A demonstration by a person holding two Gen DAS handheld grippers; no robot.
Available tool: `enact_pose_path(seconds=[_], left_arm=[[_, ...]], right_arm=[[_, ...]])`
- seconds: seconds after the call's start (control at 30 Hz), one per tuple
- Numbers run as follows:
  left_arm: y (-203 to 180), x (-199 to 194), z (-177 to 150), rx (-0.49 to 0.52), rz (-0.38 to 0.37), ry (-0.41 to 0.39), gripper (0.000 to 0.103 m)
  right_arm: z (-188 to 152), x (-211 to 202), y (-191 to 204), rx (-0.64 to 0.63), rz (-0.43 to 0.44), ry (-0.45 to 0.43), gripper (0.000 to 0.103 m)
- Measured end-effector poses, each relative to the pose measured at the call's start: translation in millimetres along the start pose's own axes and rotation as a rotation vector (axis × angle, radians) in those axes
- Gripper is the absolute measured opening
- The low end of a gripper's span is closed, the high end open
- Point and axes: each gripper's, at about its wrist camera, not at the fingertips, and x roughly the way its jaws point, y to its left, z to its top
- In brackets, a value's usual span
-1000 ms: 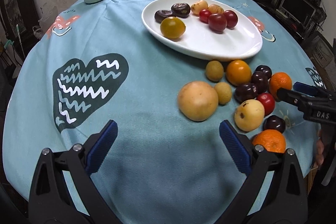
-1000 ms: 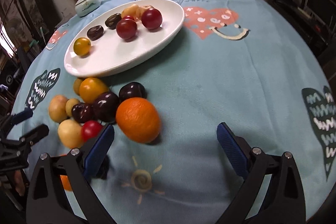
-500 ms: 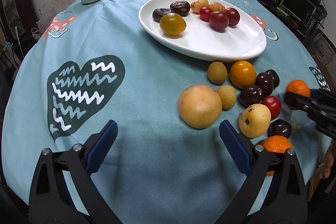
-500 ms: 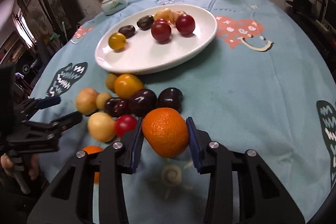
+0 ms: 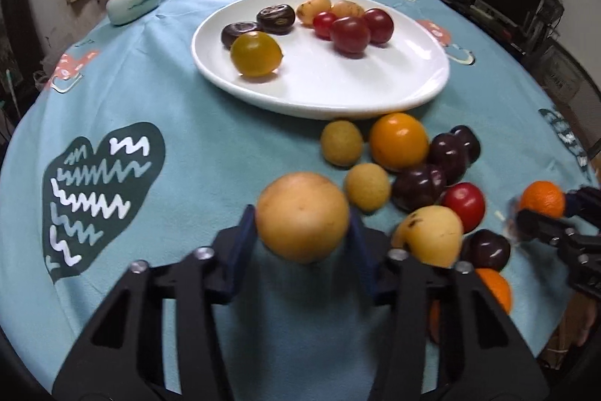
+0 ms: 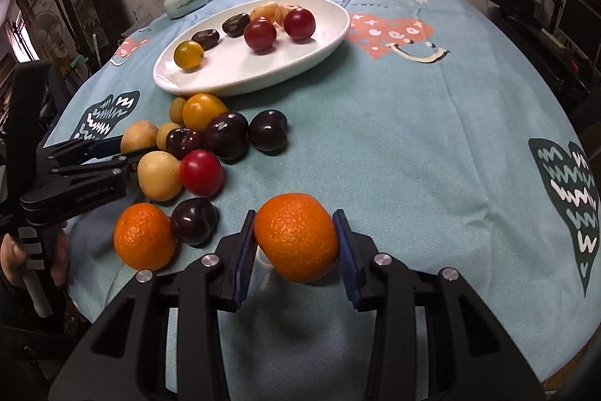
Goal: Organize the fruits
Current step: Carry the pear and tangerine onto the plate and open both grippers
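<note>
A light blue cloth (image 6: 413, 145) printed with dark green hearts crossed by white zigzags (image 5: 101, 190) and a coral smiling heart (image 6: 390, 34) covers the counter. The glossy white oval plate (image 5: 338, 89) holds dark red, brown-black and yellow fruits. A round tan-yellow fruit (image 5: 302, 217) and a bright orange mandarin (image 6: 296, 237) sit between blue-padded black jaws.
</note>
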Motion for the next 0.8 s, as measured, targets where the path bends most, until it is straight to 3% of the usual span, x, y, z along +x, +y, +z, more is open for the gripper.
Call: enact_pose_path(seconds=[0.27, 0.43, 0.8], left_arm=[[5, -13, -2, -0.031, -0.046, -0.003, 0.047], [8, -34, -1, -0.036, -0.054, -0.045, 0.047], [15, -62, 9, -0.042, -0.047, -0.108, 0.047]], right_arm=[[-6, 0, 7, -0.032, -0.025, 0.016, 0.041], [-10, 1, 9, -0.042, -0.036, 0.028, 0.041], [-4, -14, 9, -0.002, 0.023, -0.030, 0.041]])
